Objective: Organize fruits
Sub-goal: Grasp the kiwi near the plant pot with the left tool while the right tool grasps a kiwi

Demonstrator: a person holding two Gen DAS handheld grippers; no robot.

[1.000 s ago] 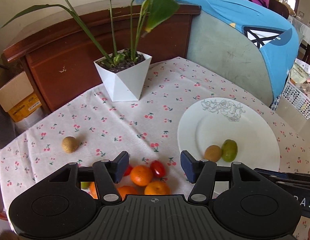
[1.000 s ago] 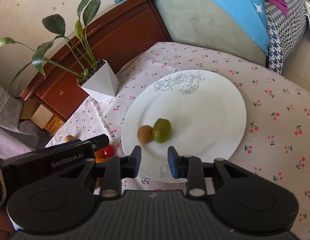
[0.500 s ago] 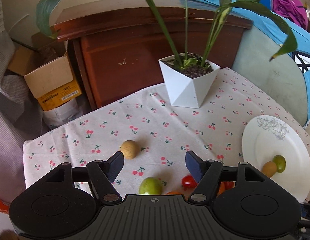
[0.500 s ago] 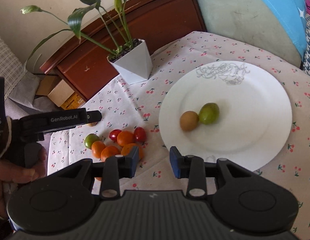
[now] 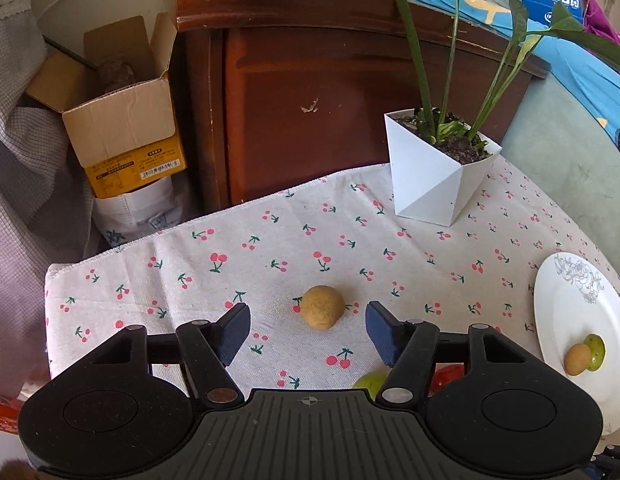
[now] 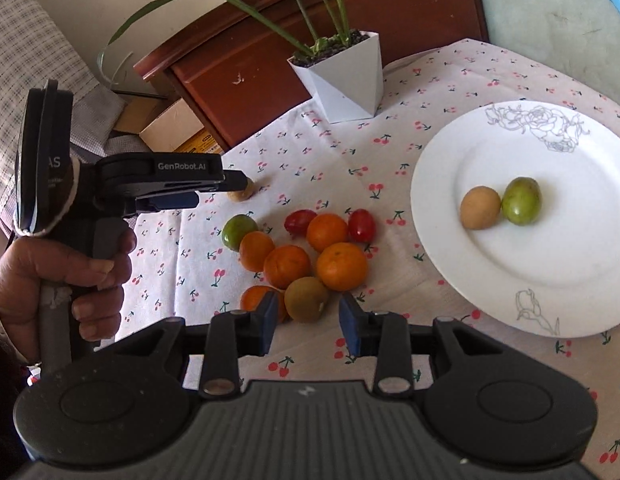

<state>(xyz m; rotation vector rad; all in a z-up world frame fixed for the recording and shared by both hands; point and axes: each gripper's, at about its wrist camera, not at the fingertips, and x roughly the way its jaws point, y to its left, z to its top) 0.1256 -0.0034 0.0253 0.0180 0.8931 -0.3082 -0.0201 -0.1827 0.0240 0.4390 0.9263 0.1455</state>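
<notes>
A lone tan fruit [image 5: 322, 312] lies on the cherry-print cloth between the fingertips of my left gripper [image 5: 306, 315]. Its jaws are closing, but the pads stand clear of the fruit. In the right wrist view that left gripper [image 6: 217, 190] half hides the same fruit [image 6: 242, 193]. My right gripper [image 6: 308, 308] is open just short of a brownish fruit [image 6: 305, 299] at the near side of a pile: several oranges [image 6: 341, 266], two red tomatoes [image 6: 362, 225] and a green fruit [image 6: 239, 230]. The white plate [image 6: 510, 280] holds a tan fruit [image 6: 480, 208] and a green one [image 6: 521, 201].
A white faceted plant pot [image 5: 430, 176] stands at the back of the table, its long leaves arching overhead. Behind are a dark wooden cabinet [image 5: 330, 100] and an open cardboard box [image 5: 121, 120]. The cloth's edge [image 5: 109, 256] runs close on the left. A person's hand [image 6: 61, 280] grips the left handle.
Both views swung left. My left gripper left the pile and came over the lone tan fruit with wider jaws. My right gripper went from the plate to the pile and opened slightly.
</notes>
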